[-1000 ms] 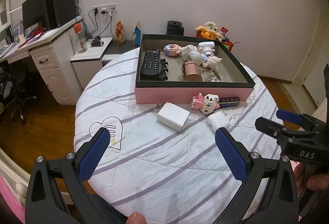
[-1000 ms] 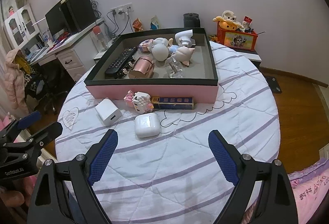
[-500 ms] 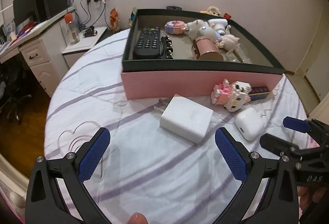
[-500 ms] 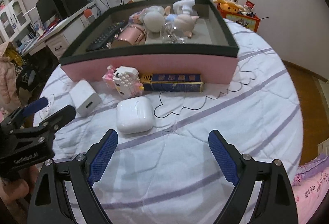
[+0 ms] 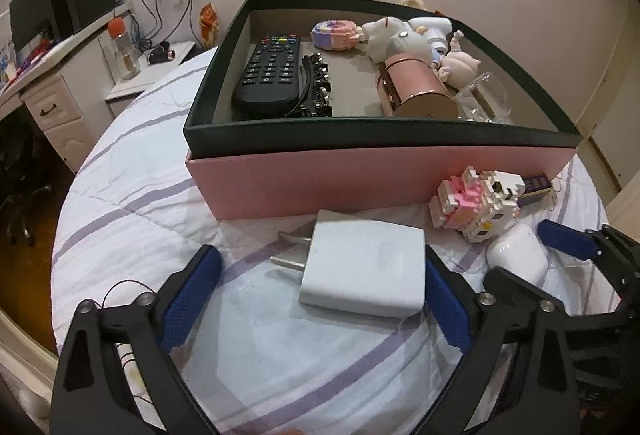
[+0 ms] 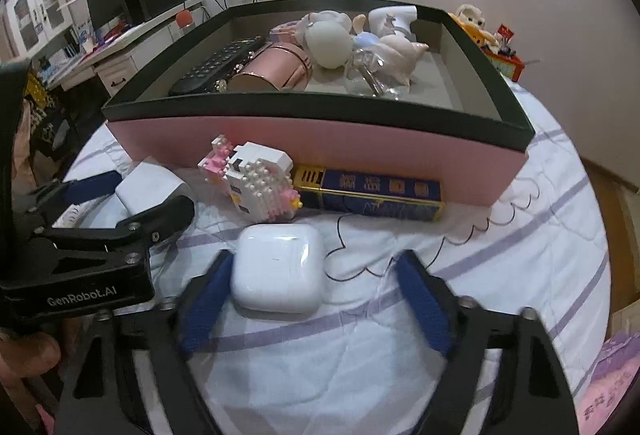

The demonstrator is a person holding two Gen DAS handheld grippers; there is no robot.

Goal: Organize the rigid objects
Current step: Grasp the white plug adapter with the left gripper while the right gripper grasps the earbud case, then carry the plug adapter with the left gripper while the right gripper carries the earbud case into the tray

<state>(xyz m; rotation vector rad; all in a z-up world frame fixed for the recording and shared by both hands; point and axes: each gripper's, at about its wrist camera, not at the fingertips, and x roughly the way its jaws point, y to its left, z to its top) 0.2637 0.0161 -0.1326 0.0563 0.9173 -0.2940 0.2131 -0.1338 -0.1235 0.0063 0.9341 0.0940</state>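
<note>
Both grippers dropped lower — jaws closing, ungripped, around charger; earbud case; "GenRobot.AI".

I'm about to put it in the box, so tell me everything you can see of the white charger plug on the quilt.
The white charger plug is a smooth, glossy, squarish block with rounded edges that looks like plastic. It lies flat on the striped quilt, its two metal prongs pointing left, close in front of the pink box without clearly touching it. The left gripper straddles it with jaws closing: the right pad meets its right edge, the left pad is still clear.
</note>
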